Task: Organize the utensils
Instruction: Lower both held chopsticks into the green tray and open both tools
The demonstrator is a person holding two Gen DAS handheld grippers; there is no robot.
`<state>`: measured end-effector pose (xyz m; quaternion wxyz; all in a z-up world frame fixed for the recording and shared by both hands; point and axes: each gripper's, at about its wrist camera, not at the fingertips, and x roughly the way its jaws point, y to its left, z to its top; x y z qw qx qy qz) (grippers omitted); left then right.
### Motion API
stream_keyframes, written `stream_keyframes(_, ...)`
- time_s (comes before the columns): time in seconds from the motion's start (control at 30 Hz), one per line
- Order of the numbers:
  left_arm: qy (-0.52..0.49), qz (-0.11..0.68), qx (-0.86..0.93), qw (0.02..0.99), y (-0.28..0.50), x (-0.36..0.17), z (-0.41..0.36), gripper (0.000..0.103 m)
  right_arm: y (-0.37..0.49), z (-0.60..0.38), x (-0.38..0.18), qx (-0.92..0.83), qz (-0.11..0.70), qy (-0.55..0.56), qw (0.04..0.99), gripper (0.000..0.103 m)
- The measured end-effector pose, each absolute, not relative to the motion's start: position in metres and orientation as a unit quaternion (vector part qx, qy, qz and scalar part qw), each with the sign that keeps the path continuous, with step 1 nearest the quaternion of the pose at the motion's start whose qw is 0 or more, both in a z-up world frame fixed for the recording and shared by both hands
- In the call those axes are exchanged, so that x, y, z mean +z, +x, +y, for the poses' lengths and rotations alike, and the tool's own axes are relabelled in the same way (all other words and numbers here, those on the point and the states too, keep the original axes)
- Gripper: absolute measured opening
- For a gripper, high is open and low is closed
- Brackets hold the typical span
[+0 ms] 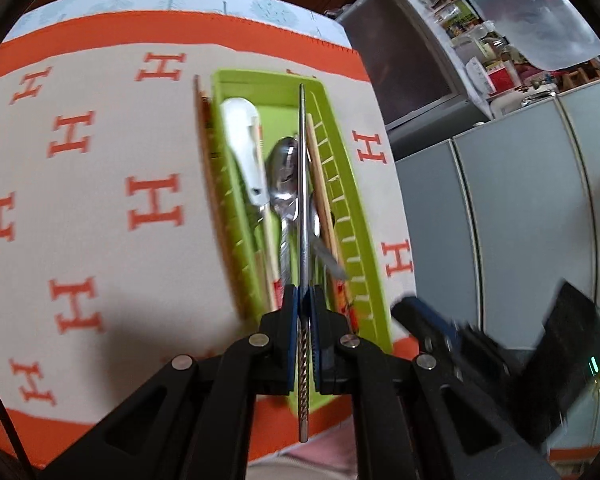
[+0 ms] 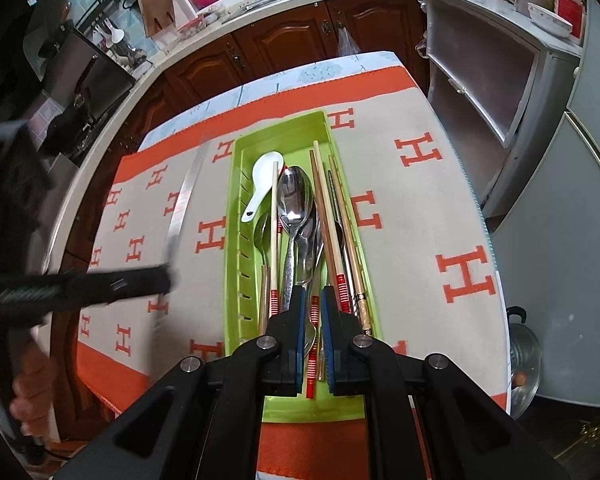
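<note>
Left gripper (image 1: 303,308): fingers clamped on one twisted-handle steel chopstick (image 1: 302,208), held lengthwise above the slotted lime-green plastic tray (image 1: 268,84), likely to drop it in line with the rest. Right gripper (image 2: 313,312): fingers nearly closed on a red-banded wooden chopstick (image 2: 313,344) low in the tray.

Tray sits on the orange-and-cream H-patterned worktop cloth (image 2: 420,208). Count inside: one white ceramic soup spoon (image 2: 262,178), at least two steel spoons (image 2: 296,200), several wooden chopsticks; exact number unclear.

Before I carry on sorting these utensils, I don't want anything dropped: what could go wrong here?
1. The left gripper pinches a metal chopstick near one end; the long free end could swing or slip out.
2. The right gripper sits low in the crowded green tray, so its fingers could snag the spoon.
</note>
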<state>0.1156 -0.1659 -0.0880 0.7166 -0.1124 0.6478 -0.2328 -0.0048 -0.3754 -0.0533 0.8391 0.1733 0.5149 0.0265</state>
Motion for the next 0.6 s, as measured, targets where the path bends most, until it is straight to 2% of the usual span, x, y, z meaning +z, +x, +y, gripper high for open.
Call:
stream_keyframes(0.17,-0.071,0.653,-0.216,0.722,0.126,-0.115,-0.195,0.006,-0.013,-0.382,-0.054,0.023,0.516,0.179,0.837,0.008)
stream_keyframes(0.23,-0.061,0.653,-0.216,0.723,0.125,-0.119,-0.198,0.018,-0.015,-0.385,-0.056,0.021,0.517,0.182,0.836,0.008)
stream_keyframes(0.3,-0.048,0.643,-0.212,0.734,0.122,-0.117,-0.200,0.035,-0.017,-0.388,-0.059,0.020,0.519,0.187,0.834,0.008)
stream_keyframes(0.33,-0.042,0.637,-0.213,0.740,0.120,-0.116,-0.200,0.036,-0.017,-0.389,-0.060,0.020,0.519,0.189,0.833,0.008)
stream_keyframes(0.4,-0.028,0.629,-0.212,0.748,0.117,-0.113,-0.202,0.049,-0.017,-0.390,-0.062,0.022,0.519,0.192,0.833,0.008)
stream_keyframes(0.6,-0.008,0.599,-0.214,0.772,0.098,-0.094,-0.188,0.059,-0.013,-0.379,-0.064,0.033,0.523,0.189,0.831,0.008)
